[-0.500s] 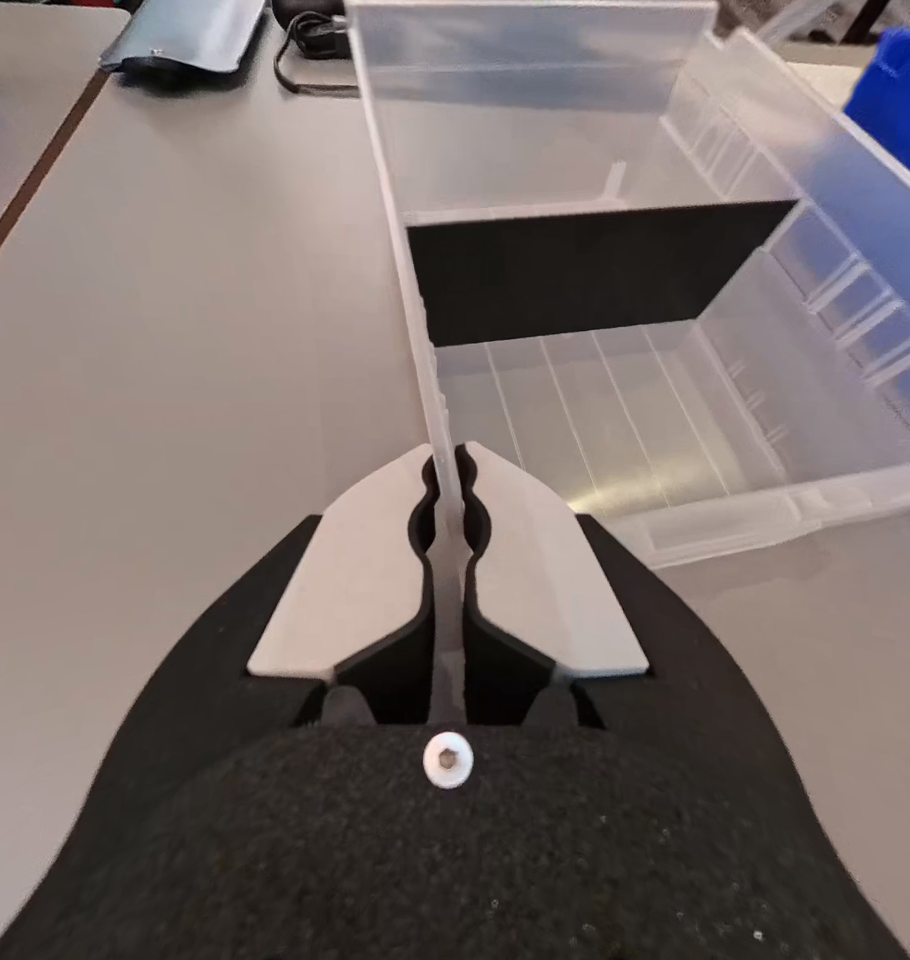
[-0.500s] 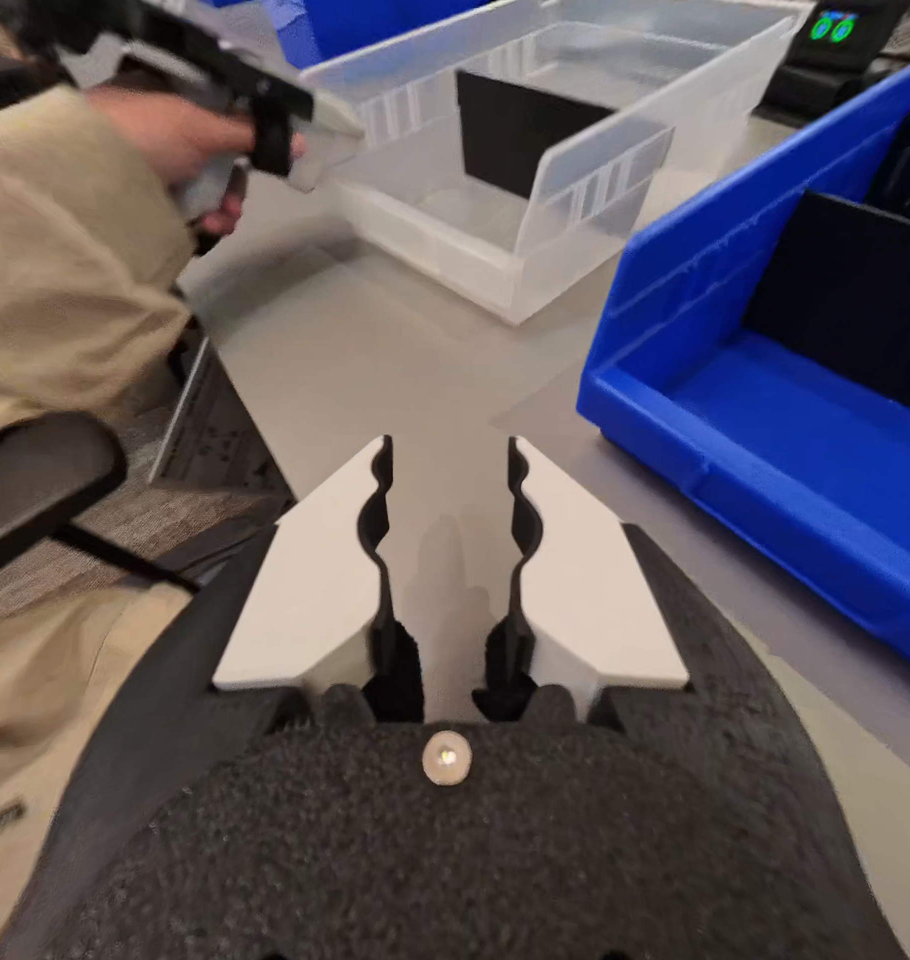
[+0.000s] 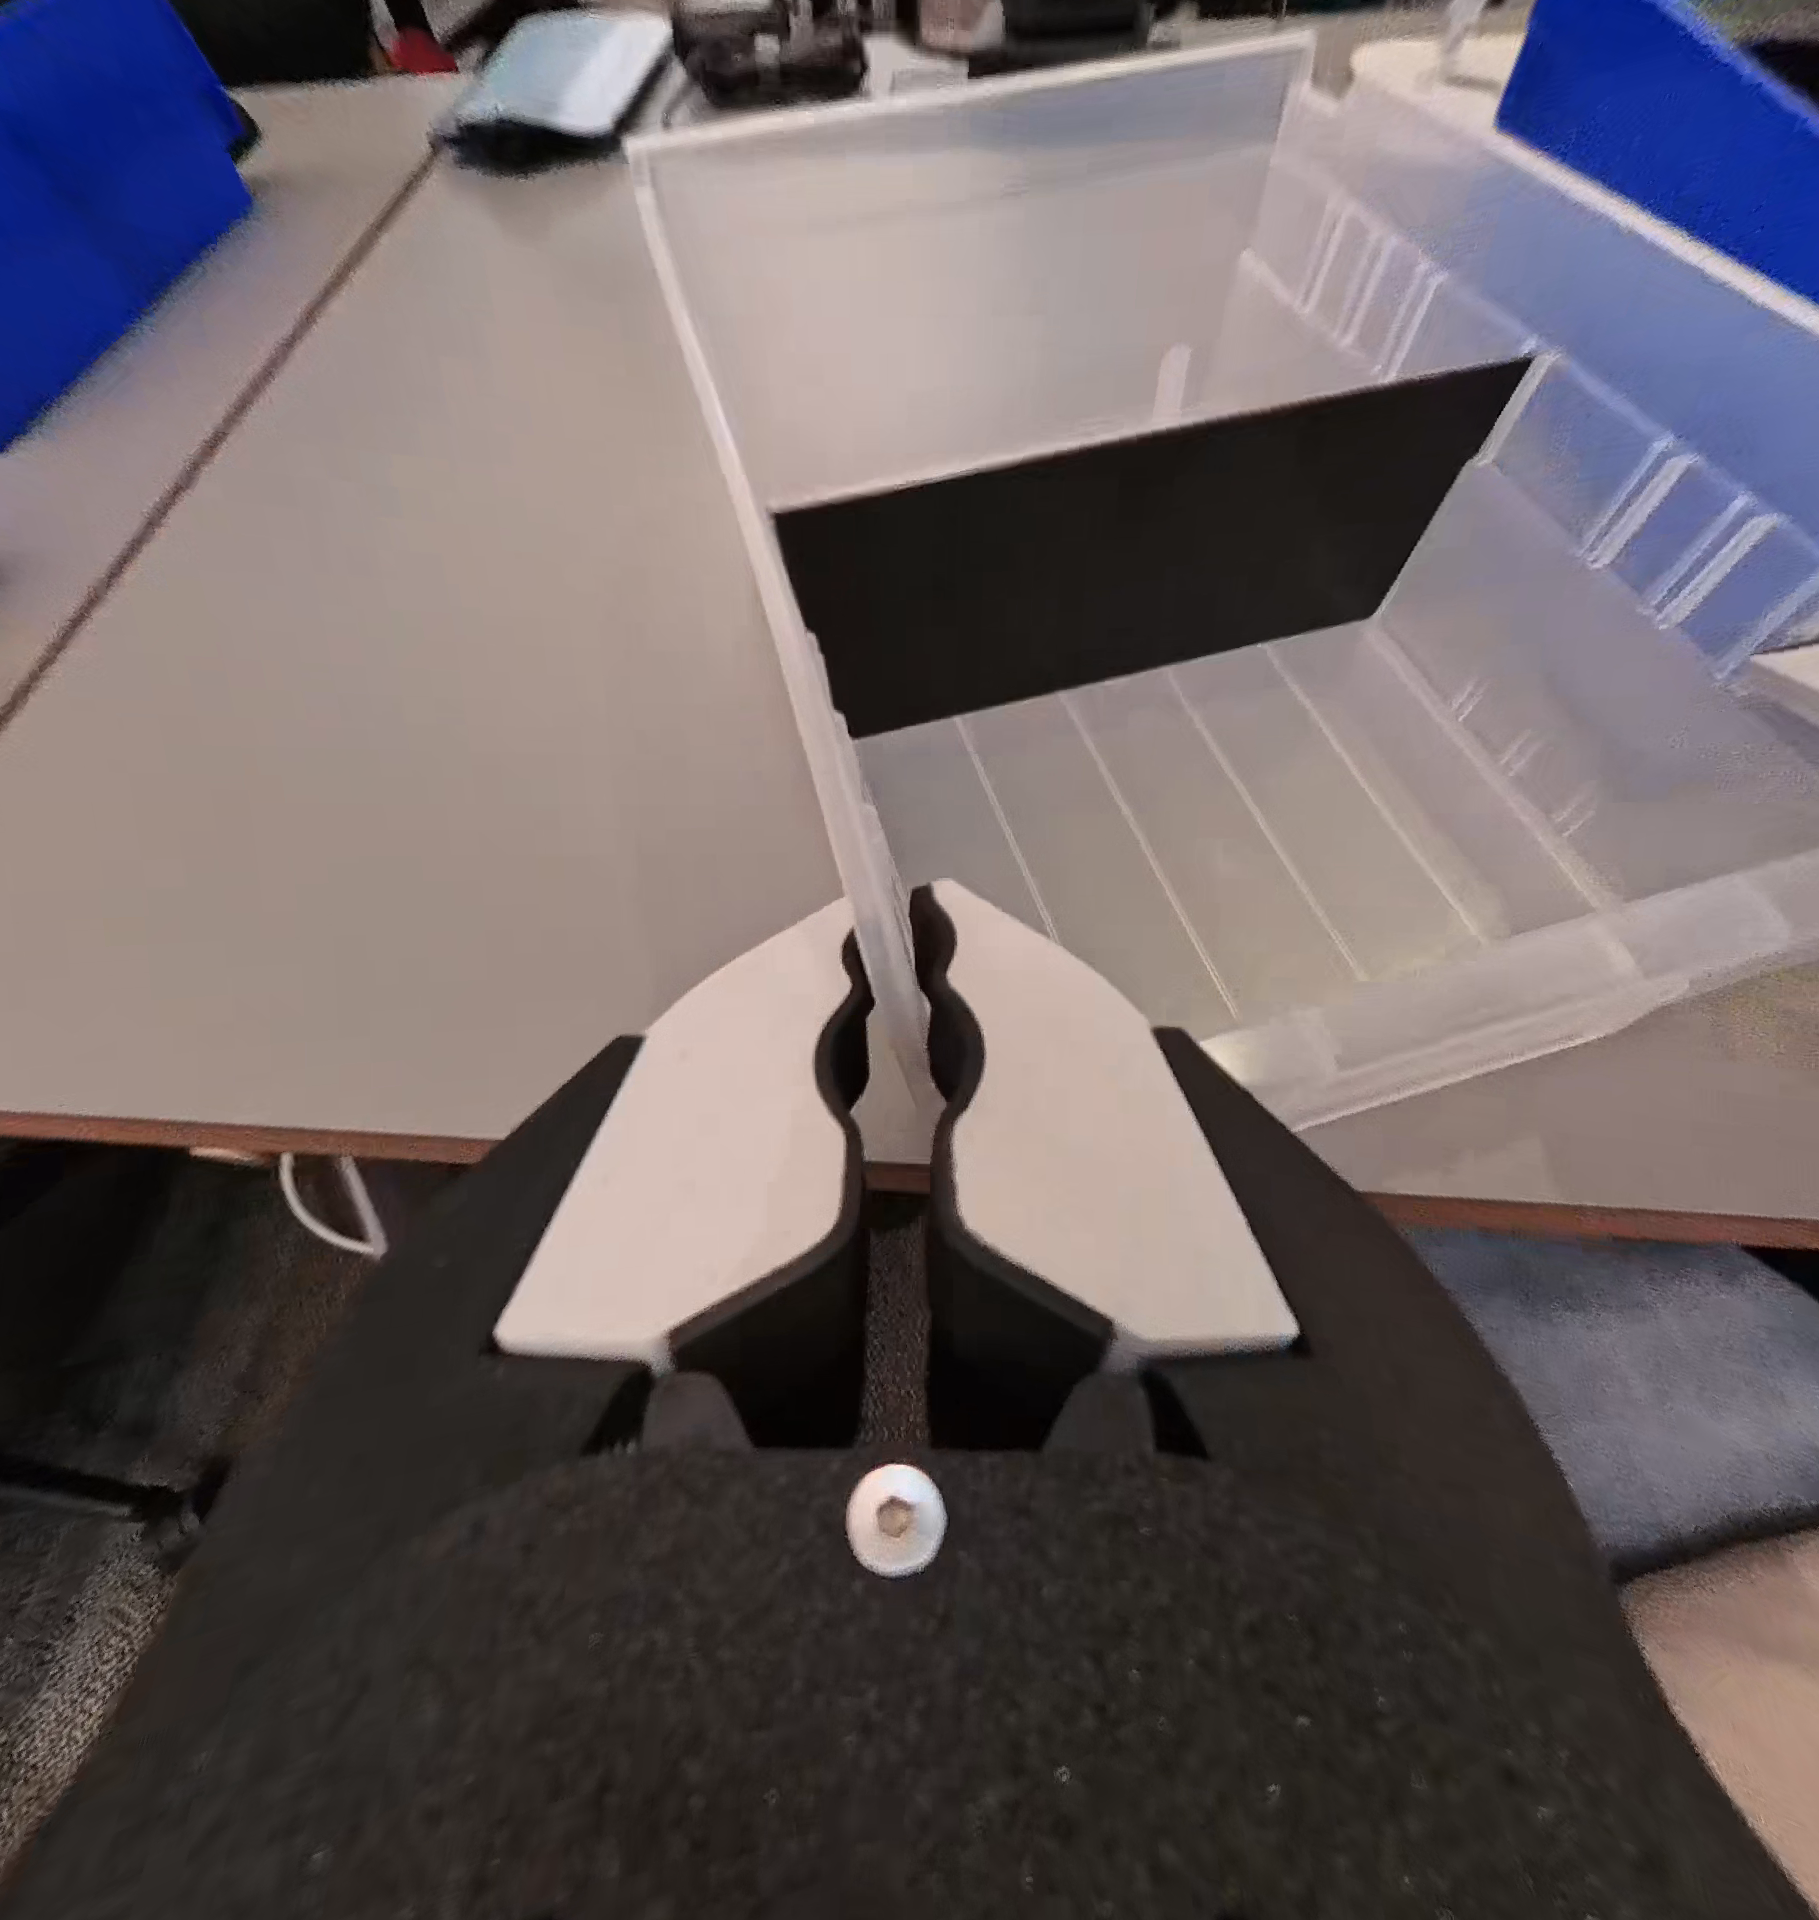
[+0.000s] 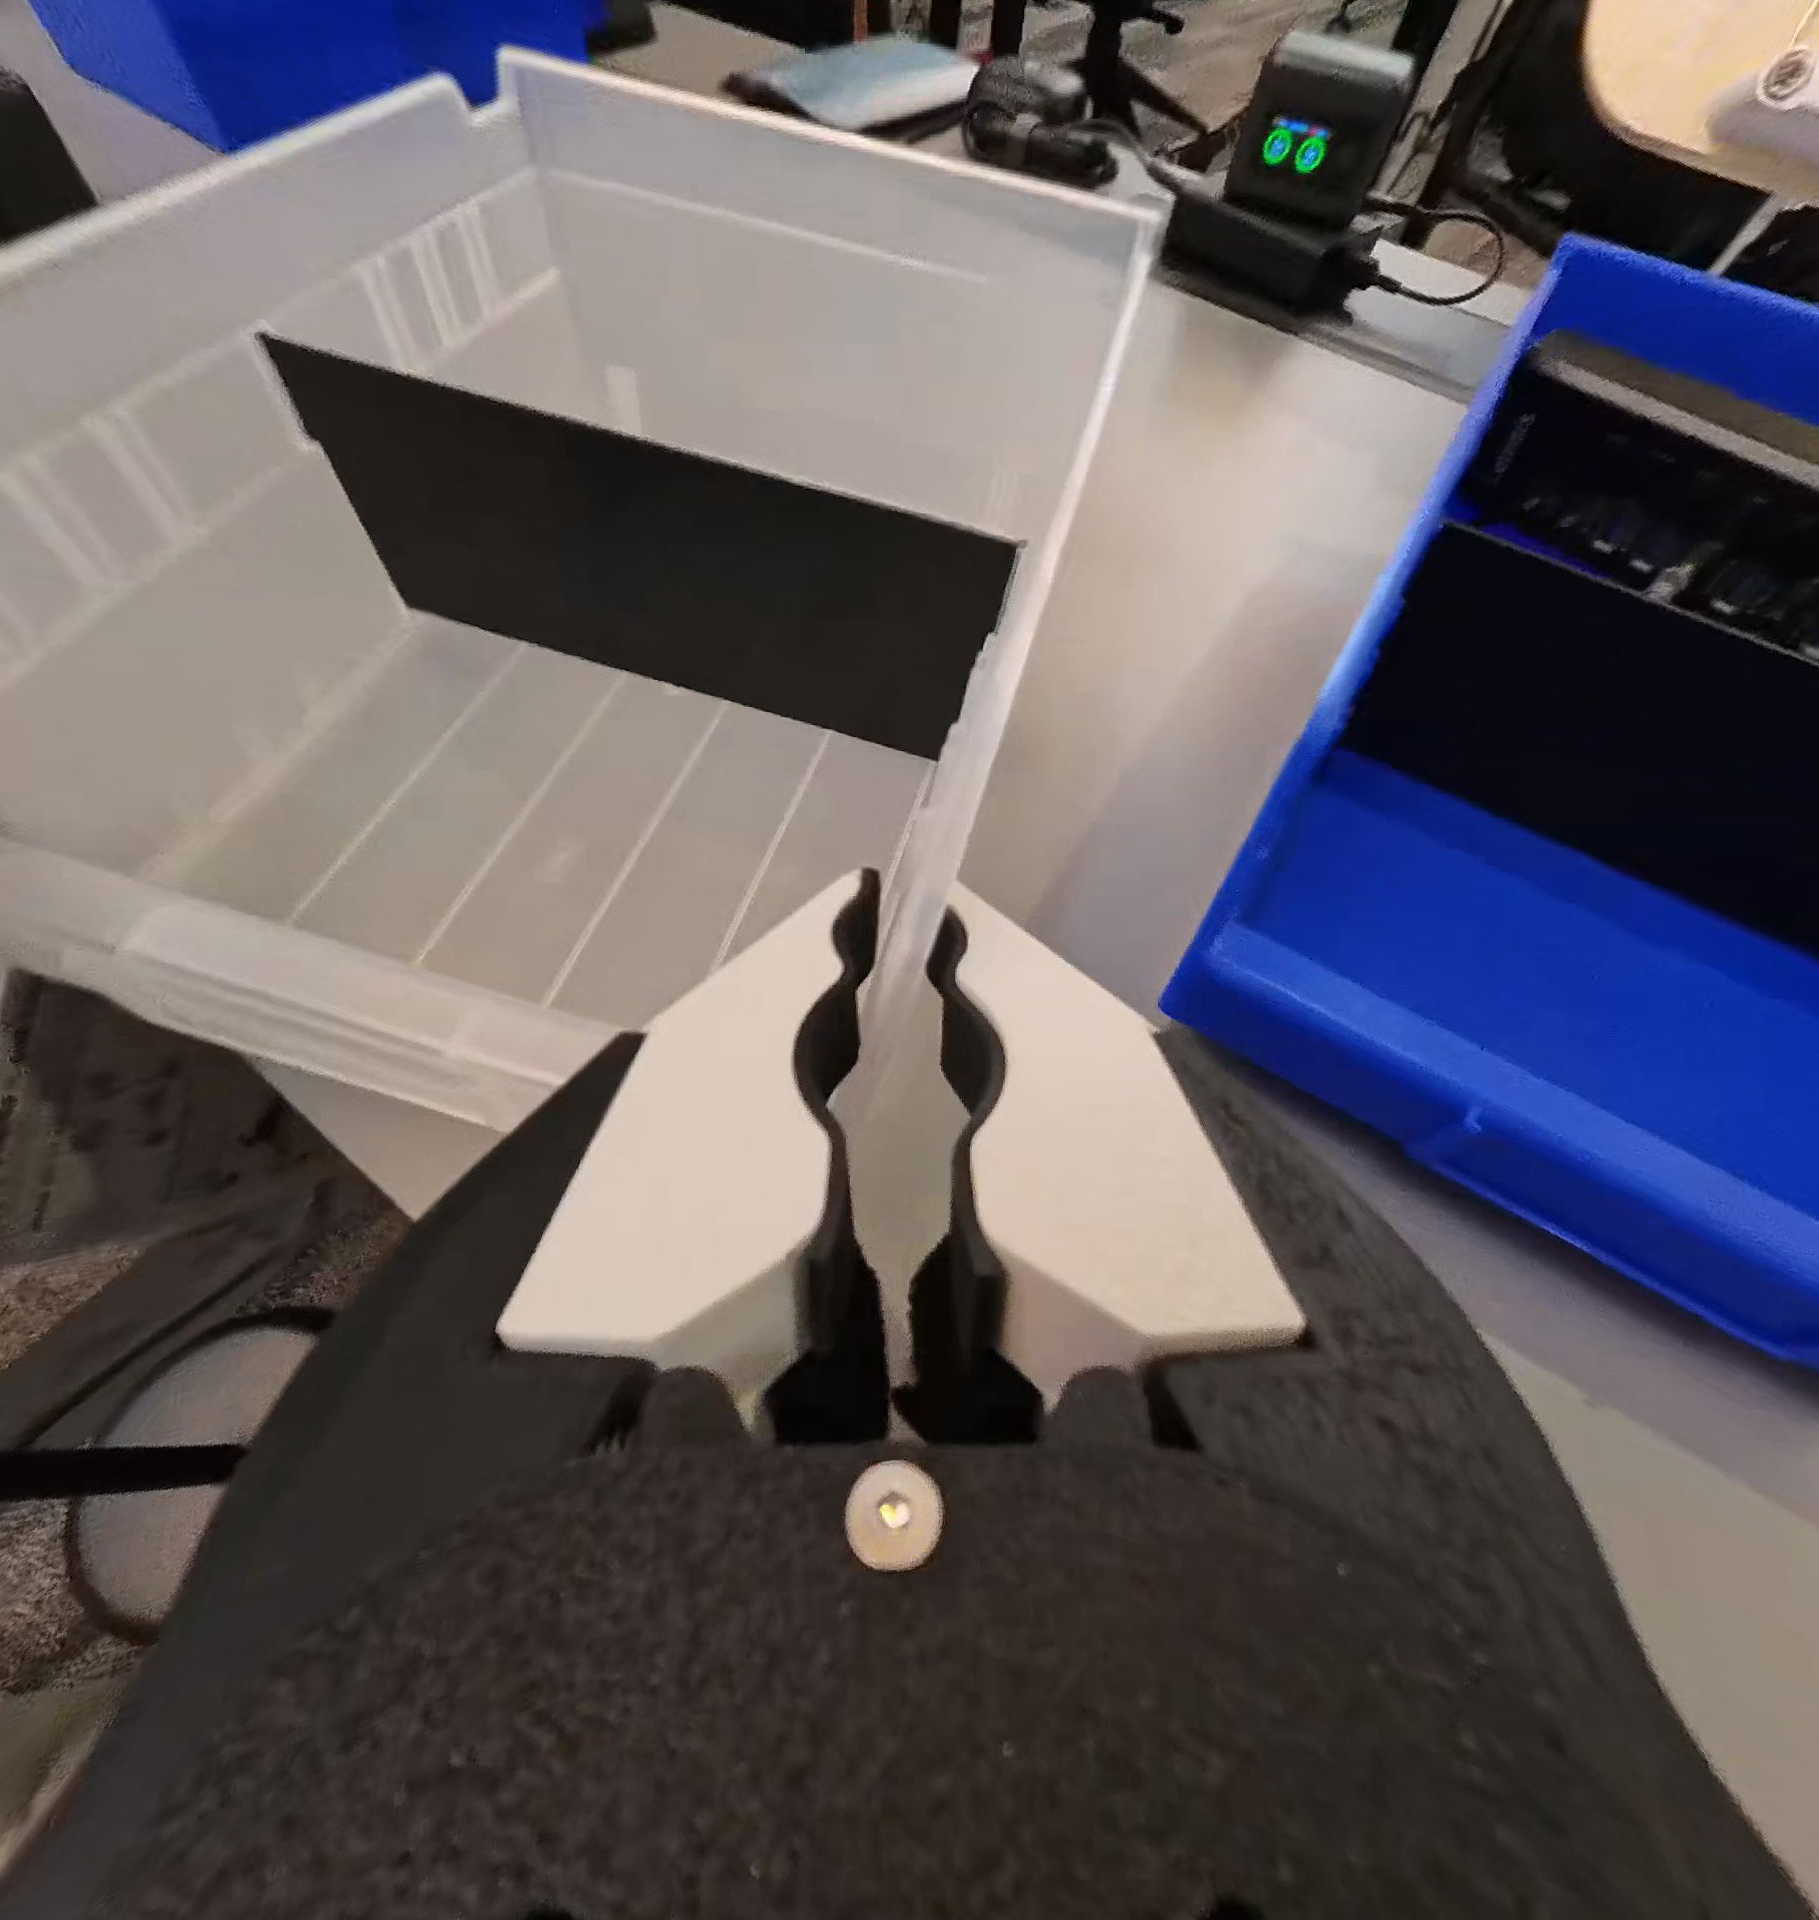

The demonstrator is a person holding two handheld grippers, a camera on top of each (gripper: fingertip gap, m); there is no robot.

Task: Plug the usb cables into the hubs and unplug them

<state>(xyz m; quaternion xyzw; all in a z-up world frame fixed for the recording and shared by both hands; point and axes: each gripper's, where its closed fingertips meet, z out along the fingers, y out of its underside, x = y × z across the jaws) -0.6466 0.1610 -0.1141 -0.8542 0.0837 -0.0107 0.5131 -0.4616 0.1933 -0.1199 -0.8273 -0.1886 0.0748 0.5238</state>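
Observation:
A clear plastic bin (image 3: 988,208) with a black divider (image 3: 1123,540) across its middle sits at the table's front edge; both its compartments look empty. My left gripper (image 3: 889,904) is shut on the bin's left wall near the front. My right gripper (image 4: 910,894) is shut on the right wall of the same bin (image 4: 780,239), whose divider (image 4: 656,582) shows beyond it. No USB cable shows. Dark items (image 4: 1715,540) lie in a blue bin's rear compartment; I cannot tell what they are.
A blue bin (image 4: 1507,1039) with a black divider stands close to the right of the clear bin. Another blue bin (image 3: 74,208) is at the far left. A black charger with green lights (image 4: 1300,135) is behind. The table's front edge (image 3: 261,1132) is just below my left gripper. The grippers' ends are close to 20 centimeters from one another.
The clear bin has come toward the table's front edge with my left gripper still shut on its wall. My right gripper was open in front of the blue bin and is now shut on the bin's right wall.

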